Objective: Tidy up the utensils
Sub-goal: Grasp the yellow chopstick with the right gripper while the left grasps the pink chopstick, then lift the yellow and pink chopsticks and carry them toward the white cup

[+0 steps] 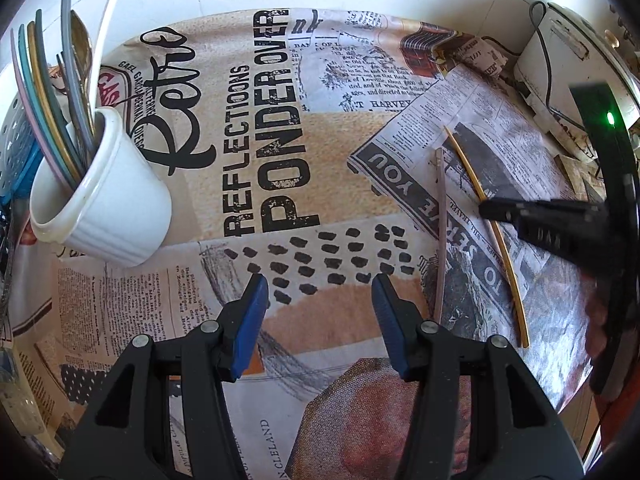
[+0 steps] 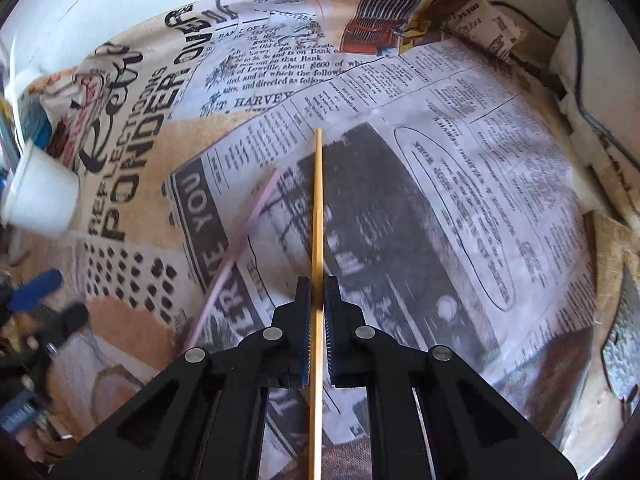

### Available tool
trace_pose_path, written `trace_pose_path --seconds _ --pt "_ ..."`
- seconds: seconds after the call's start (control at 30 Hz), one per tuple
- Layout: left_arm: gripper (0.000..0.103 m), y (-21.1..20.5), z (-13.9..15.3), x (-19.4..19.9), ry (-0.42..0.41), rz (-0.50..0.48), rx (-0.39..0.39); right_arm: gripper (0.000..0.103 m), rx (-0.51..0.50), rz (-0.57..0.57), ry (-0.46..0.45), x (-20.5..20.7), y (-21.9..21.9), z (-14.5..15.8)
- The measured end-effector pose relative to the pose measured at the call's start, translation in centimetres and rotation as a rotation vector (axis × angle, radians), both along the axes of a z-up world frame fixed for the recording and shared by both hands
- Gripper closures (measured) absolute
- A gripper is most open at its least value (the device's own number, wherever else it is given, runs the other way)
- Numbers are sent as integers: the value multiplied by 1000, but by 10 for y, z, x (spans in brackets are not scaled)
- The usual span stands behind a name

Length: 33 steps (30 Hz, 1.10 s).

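Note:
A thin yellow stick (image 2: 318, 200) lies on the newspaper-print cloth (image 2: 460, 200), and my right gripper (image 2: 318, 280) is shut on it near its middle. A pale pink stick (image 2: 240, 240) lies loose just to its left, at an angle. In the left wrist view the right gripper (image 1: 486, 210) reaches in from the right over the yellow stick (image 1: 466, 164), with the pink stick (image 1: 441, 220) beside it. A white ribbed cup (image 1: 116, 208) stands at the left and holds several coloured utensils (image 1: 68, 92). My left gripper (image 1: 320, 284) hovers open over bare cloth with nothing between its blue pads.
A white box with a dark cable (image 1: 560, 52) sits at the back right against the wall. A crumpled fold of the cloth (image 1: 488, 56) lies beside it. A blue perforated rack (image 1: 16, 148) stands behind the cup at the left edge.

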State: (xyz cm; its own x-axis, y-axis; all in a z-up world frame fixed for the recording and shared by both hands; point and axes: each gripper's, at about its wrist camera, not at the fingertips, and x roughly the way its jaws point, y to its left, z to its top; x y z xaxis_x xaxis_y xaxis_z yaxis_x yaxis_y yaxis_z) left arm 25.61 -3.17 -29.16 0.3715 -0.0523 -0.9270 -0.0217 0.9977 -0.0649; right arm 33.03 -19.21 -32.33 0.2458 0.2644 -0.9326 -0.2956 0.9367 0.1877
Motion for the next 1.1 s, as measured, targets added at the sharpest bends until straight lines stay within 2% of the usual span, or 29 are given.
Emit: trace_pose_path --seconds 0.33,0.57,0.63,0.7,0.77,0.9,1.03,1.1 --pt "50 -27 -14 10 54 -39 -62 98 27 5 11 2 -2 2" --pt "50 -60 -20 24 64 -97 -65 98 109 -39 -43 -9 -34 27" --pt "50 -68 -23 30 65 -108 -57 98 94 -49 -82 -15 -42 36" --pt "54 -76 -26 36 71 -119 -56 98 92 -47 -110 -21 -49 44" --pt "66 -84 -30 44 90 -126 -62 98 103 -44 -126 -24 -55 50" --pt "72 -98 -33 55 80 -131 -48 98 109 -42 -153 -25 -64 59" --pt "80 -109 -35 66 95 -144 -80 98 129 -56 -158 -27 -74 59" --pt "80 -117 -36 71 111 -173 -106 98 142 -69 -156 -28 -81 58"
